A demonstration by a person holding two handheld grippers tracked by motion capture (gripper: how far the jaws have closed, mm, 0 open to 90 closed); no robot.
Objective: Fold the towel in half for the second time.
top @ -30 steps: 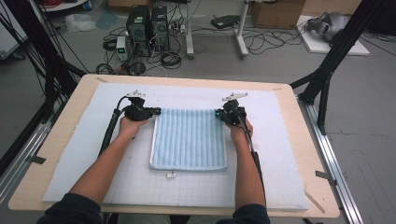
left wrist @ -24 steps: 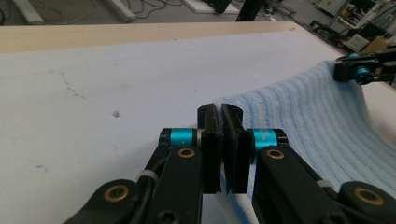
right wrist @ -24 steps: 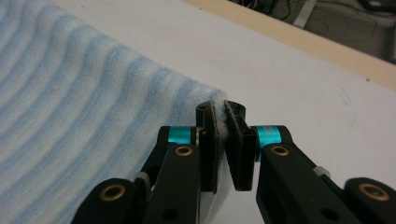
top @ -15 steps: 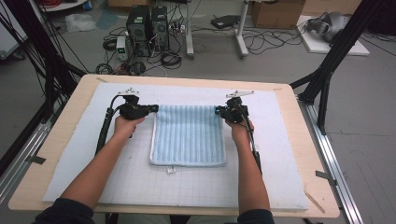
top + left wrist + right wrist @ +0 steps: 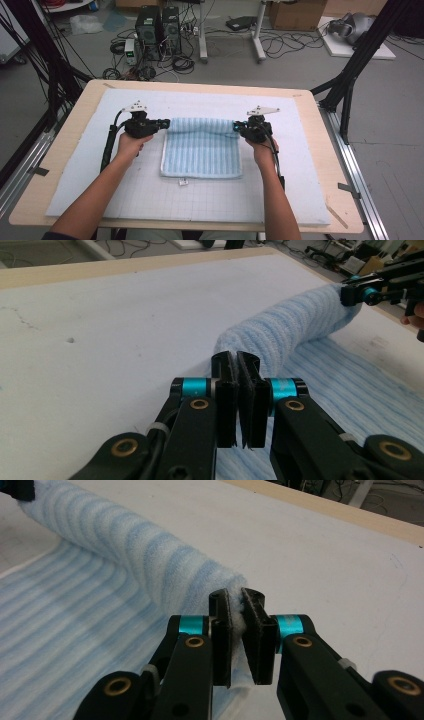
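At the far corners of the light-blue striped terry towel (image 5: 202,150), the left gripper (image 5: 163,122) and right gripper (image 5: 237,127) are each clamped on a pinch of cloth, with the far edge raised into a roll above the white padded surface (image 5: 300,165). Each bite looks shallow; uneven pulling could slip a corner free or skew the fold.

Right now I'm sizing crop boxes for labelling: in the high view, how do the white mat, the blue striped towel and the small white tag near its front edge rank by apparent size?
1. white mat, largest by far.
2. blue striped towel.
3. small white tag, tiniest.
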